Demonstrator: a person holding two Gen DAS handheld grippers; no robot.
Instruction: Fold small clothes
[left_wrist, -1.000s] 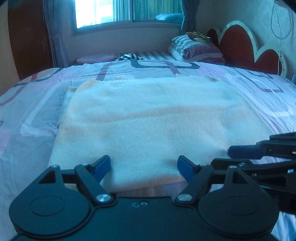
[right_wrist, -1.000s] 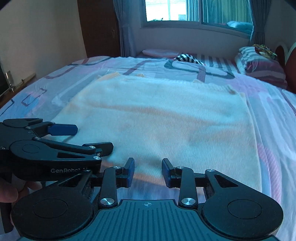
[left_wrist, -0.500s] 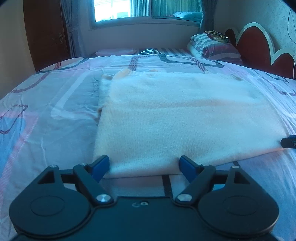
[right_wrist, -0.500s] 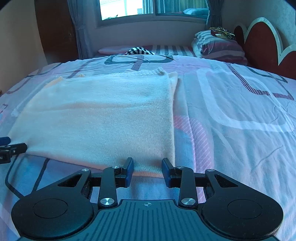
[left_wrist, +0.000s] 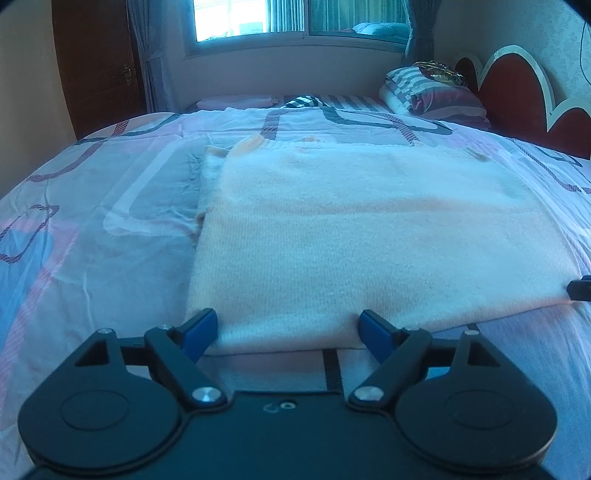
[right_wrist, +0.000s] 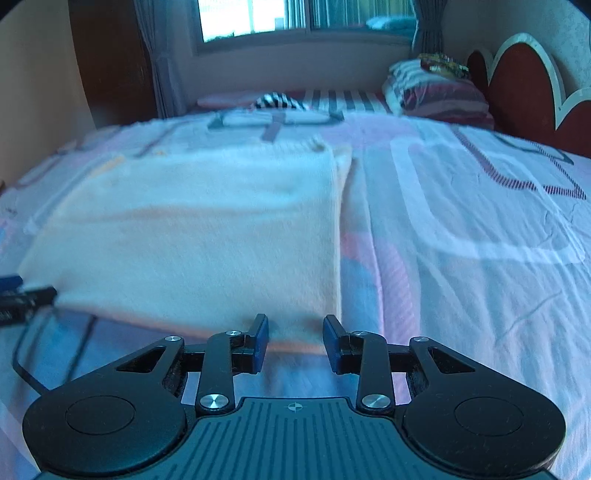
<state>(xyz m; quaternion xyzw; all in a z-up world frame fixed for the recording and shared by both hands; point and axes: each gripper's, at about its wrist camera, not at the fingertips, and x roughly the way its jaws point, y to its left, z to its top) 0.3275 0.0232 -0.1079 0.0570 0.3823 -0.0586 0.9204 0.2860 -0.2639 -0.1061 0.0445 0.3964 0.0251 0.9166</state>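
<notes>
Sweater (left_wrist: 362, 229): pale knit, already folded into a flat rectangle, lying on the patterned bedspread (left_wrist: 110, 221).
Left gripper (left_wrist: 286, 328): jaws wide apart, straddling the near left corner, nothing pinched.
Right gripper (right_wrist: 295, 341): jaws partly apart at the near right corner, hem between them, not clamped.
Advice: probably slide under all layers, pinch both corners evenly, lift together, carry straight toward the far edge.

The bedsheet (right_wrist: 461, 258) lay bare right of the folded sweater (left_wrist: 351, 236) and left of it. Stacked pillows (left_wrist: 436, 98) and the headboard (left_wrist: 517, 92) blocked the far right.
</notes>
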